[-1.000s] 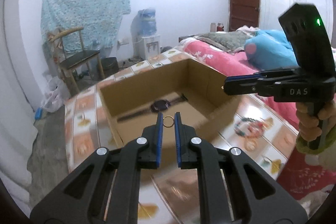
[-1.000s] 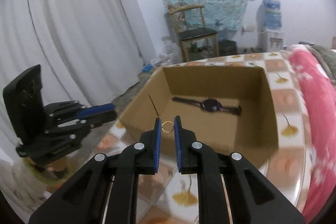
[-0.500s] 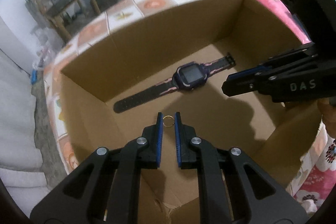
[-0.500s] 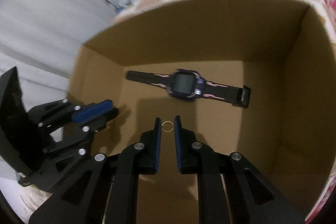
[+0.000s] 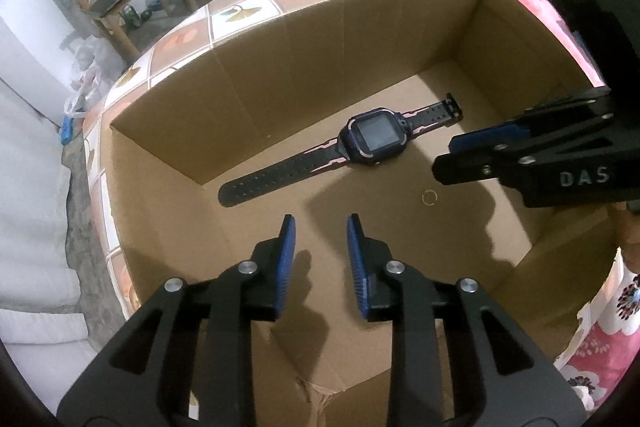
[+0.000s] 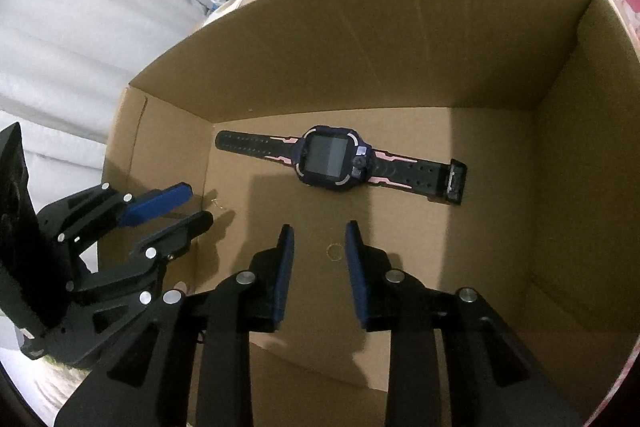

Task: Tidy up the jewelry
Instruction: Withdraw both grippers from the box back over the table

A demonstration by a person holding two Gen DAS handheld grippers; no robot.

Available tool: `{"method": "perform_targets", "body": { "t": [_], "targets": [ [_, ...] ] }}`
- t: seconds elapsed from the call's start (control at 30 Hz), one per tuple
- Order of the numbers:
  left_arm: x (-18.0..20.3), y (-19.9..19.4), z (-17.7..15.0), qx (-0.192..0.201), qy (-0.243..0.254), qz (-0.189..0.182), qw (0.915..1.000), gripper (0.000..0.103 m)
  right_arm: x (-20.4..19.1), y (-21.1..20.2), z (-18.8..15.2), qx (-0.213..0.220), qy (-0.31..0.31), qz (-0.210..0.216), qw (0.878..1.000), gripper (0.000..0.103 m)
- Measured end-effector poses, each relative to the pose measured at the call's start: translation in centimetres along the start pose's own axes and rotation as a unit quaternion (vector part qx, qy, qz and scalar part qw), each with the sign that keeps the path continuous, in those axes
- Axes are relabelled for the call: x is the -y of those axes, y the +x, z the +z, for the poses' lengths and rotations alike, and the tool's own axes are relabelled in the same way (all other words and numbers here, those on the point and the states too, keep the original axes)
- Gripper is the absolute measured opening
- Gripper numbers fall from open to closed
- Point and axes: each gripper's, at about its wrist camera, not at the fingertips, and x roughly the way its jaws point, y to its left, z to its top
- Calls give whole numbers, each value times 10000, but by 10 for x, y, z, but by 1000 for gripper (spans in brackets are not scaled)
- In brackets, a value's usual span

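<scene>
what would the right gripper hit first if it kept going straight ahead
Probably the brown cardboard box floor, right by the small thin gold ring lying between the open right gripper fingers; depth is unclear.

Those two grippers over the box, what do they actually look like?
Both are matte black plastic frames with silver screw heads, and each finger ends in a ribbed blue pad. The left gripper and right gripper match. Seen from the left wrist, the right one bears white letters "DAS" and a boxy black top with a green light. No cables show.
</scene>
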Motion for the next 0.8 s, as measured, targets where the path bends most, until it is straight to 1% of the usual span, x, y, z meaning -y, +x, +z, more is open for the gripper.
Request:
{"method": "perform_targets", "body": {
  "t": [0.13, 0.2, 0.3, 0.37, 0.43, 0.5, 0.6, 0.67, 0.73, 0.77, 0.8],
  "targets": [
    [0, -1, -3, -92, 35, -37, 9999, 25, -4, -7, -16, 21, -167, -28, 9999, 27],
    [3, -3, -6, -76, 176, 41, 9998, 25, -6, -11, -24, 8, -195, -1, 9998, 27],
    [7, -7, -11, -75, 279, 99, 9995, 26, -6, -22, -37, 120, -255, -81, 9996, 27],
    [8, -13, -15, -53, 244, 33, 9997, 26, -6, -30, -47, 223, -278, -101, 9993, 27],
    [7, -18, -18, 6, 220, -14, 9998, 26, -6, -38, -54, 308, -279, -77, 9991, 27],
    [8, -28, -23, 92, 262, 47, 9996, 27, 2, -45, -61, 407, -245, -62, 9988, 27],
    [9, -45, -33, 311, 302, 48, 9990, 28, 5, -62, -74, 615, -233, 39, 9978, 27],
    [13, -56, -41, 467, 416, 174, 9979, 33, 3, -70, -80, 730, -359, -42, 9967, 27],
    [18, -60, -47, 539, 574, 396, 9961, 33, 3, -71, -82, 772, -389, -133, 9962, 27],
    [21, -61, -51, 559, 634, 538, 9950, 33, 0, -72, -84, 794, -374, -115, 9961, 27],
    [24, -63, -55, 577, 684, 586, 9943, 33, -1, -73, -86, 817, -350, -69, 9960, 27]
  ]
}}
